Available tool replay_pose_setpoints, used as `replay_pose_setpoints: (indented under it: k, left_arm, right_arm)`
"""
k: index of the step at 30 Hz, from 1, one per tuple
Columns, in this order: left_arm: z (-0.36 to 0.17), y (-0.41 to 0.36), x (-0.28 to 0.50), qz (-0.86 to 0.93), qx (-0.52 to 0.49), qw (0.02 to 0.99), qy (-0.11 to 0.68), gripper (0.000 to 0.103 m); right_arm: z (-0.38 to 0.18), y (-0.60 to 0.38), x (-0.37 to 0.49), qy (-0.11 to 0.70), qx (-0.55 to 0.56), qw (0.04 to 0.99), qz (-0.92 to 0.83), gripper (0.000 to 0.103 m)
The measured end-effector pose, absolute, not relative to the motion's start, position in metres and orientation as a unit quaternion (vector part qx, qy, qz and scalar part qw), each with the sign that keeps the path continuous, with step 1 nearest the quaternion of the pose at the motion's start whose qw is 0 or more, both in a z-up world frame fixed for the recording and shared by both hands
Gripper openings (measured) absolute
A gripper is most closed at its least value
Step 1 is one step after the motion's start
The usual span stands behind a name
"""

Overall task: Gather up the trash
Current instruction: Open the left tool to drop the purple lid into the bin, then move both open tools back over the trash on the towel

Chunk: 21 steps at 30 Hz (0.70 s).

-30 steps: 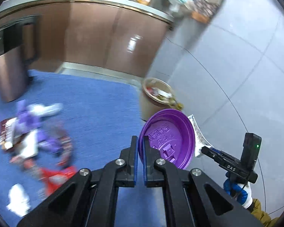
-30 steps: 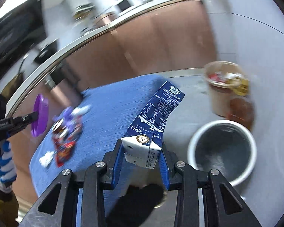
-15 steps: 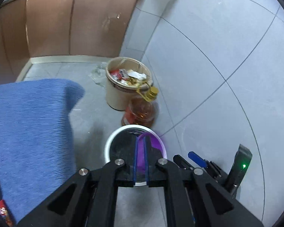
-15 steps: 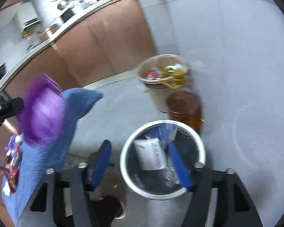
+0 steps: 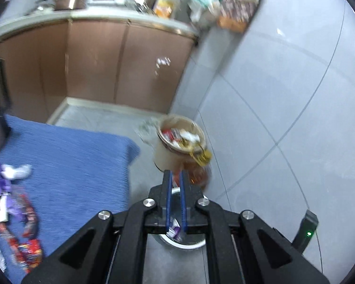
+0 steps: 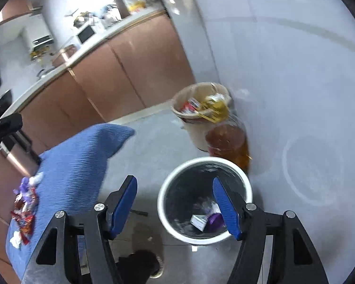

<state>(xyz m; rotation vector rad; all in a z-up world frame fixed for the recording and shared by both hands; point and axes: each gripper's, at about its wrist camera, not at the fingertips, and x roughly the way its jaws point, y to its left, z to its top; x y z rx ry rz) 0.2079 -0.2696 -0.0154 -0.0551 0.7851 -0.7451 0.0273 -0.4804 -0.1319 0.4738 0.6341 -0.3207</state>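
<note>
The fingers (image 5: 169, 196) of the left gripper (image 5: 175, 201) are clenched almost together with nothing between them; through the narrow slit a purple scrap shows, lying inside the white-rimmed bin (image 5: 191, 245) directly beneath. Beyond the tips stand a beige bucket (image 5: 168, 156), heaped with wrappers, and an amber oil bottle (image 5: 198, 174) leaning against it. To the left, the blue cloth-covered bench (image 5: 71, 165) carries the remaining trash: a pile of wrappers (image 5: 14, 213), purple and red, and a crumpled white tissue (image 5: 15, 171).

In the right wrist view, the right gripper (image 6: 175, 203) has just been opening and its blue fingers (image 6: 123, 201) stand released and wide, holding nothing. The bin sits partly between them, its white rim (image 6: 177, 172) clear, and at its dark bottom lie the milk carton (image 6: 198, 221) and the purple cup lid (image 6: 215, 220). The wrappers (image 6: 23, 213) lie far left on the bench.

Both drops look finished; the next job is probably fetching the pile. The risk I see lies there: the wrappers are thin, overlapping and slippery, so a pinch may lift only one, or drag others off the bench edge onto the floor (image 6: 153, 142). A carried wrapper released off centre could also miss the bin, or land in the full bucket beside it.
</note>
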Motion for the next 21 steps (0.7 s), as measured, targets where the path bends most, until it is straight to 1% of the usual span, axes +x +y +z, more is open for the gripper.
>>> replay_pose_setpoints:
  k: [4, 6, 7, 8, 9, 12, 15, 18, 21]
  left_arm:
    - [0.015, -0.22, 0.199, -0.337, -0.036, 0.878, 0.339, 0.008]
    - [0.03, -0.192, 0.192, -0.325, -0.031, 0.887, 0.326, 0.018]
    - [0.035, -0.182, 0.19, -0.321, -0.029, 0.891, 0.319, 0.031]
    - [0.043, -0.165, 0.185, -0.312, -0.028, 0.898, 0.308, 0.04]
    - [0.048, -0.152, 0.183, -0.304, -0.027, 0.904, 0.299, 0.043]
    - [0.068, -0.099, 0.169, -0.276, -0.027, 0.922, 0.27, 0.044]
    - [0.076, -0.056, 0.155, -0.239, -0.023, 0.938, 0.251, 0.044]
    - [0.074, -0.015, 0.146, -0.195, -0.017, 0.95, 0.242, 0.044]
    - [0.058, 0.028, 0.143, -0.154, -0.028, 0.955, 0.252, 0.045]
  right_arm:
    - [-0.091, -0.45, 0.024, 0.276, 0.2, 0.931, -0.127, 0.064]
    - [-0.068, -0.435, 0.019, 0.255, 0.186, 0.942, -0.111, 0.064]
    - [-0.059, -0.428, 0.017, 0.247, 0.18, 0.947, -0.103, 0.064]
    - [-0.049, -0.421, 0.015, 0.239, 0.175, 0.95, -0.093, 0.064]
    - [-0.04, -0.413, 0.013, 0.231, 0.17, 0.954, -0.084, 0.064]
    - [-0.02, -0.391, 0.01, 0.216, 0.156, 0.962, -0.057, 0.064]
    - [-0.008, -0.368, 0.013, 0.213, 0.142, 0.966, -0.028, 0.064]
    - [-0.003, -0.339, 0.02, 0.219, 0.126, 0.967, 0.003, 0.064]
    - [-0.003, -0.309, 0.027, 0.228, 0.107, 0.967, 0.035, 0.064]
